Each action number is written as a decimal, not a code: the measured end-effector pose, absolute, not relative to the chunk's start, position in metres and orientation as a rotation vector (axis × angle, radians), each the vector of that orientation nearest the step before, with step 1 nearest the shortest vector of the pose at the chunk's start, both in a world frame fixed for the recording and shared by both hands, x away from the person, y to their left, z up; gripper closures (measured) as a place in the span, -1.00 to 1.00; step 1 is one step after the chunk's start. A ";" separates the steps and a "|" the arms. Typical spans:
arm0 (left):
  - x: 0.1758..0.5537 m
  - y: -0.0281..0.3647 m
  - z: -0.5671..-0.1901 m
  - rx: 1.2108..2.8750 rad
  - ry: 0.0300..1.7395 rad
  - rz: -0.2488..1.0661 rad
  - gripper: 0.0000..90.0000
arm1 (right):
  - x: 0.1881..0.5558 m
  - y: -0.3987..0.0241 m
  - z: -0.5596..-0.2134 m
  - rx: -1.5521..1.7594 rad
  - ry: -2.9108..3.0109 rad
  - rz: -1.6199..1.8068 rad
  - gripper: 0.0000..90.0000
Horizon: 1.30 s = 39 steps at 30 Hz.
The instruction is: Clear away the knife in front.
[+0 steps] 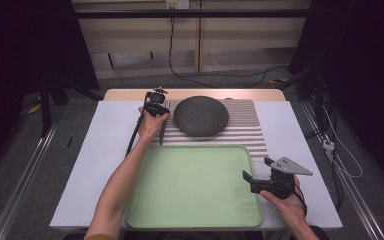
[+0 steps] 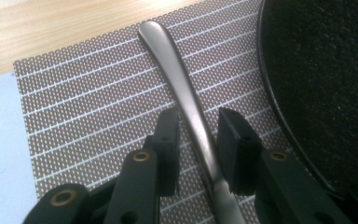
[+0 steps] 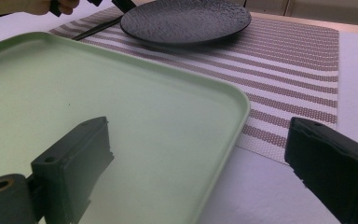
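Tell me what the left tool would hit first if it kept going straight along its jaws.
Probably the metal utensil handle, which already lies between the left tool's jaws on the striped placemat; just beneath it comes the mat itself. Depth is hard to judge.

1. The dark plate is lying just beside the metal handle on the striped mat, crowding that side of the left hand-held gripper, whose jaws are straddling the handle with narrow gaps either side.
2. On the handle's other side, bare mat is giving open room.
3. The green tray is lying bare, its low raised rim edging it.
4. The right hand-held gripper, jaws spread wide, is hovering over the tray's right rim with nothing between them.
5. The table is lying open left of the tray.
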State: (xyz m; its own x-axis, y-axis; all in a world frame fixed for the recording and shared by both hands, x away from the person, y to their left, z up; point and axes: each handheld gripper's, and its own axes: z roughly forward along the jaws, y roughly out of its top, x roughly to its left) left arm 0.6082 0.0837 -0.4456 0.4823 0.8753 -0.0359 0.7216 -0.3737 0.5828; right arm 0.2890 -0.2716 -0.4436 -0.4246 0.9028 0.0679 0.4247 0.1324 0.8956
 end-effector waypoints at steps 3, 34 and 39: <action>0.612 0.084 -0.444 2.196 1.348 0.336 0.58 | 0.289 -0.272 -0.444 1.269 1.920 1.247 -0.85; 0.618 0.087 -0.441 2.256 1.320 0.280 0.78 | 0.289 -0.271 -0.444 1.264 1.940 1.240 -0.84; 0.619 0.090 -0.441 2.245 1.334 0.242 0.78 | 0.288 -0.271 -0.444 1.272 1.937 1.244 -0.84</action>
State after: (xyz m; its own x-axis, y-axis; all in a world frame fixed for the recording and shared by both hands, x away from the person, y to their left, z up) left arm 0.6192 0.0896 -0.4406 0.5006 0.8593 -0.1046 0.7678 -0.3850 0.5121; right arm 0.2882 -0.2710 -0.4442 -0.4339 0.8984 0.0675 0.4349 0.1433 0.8890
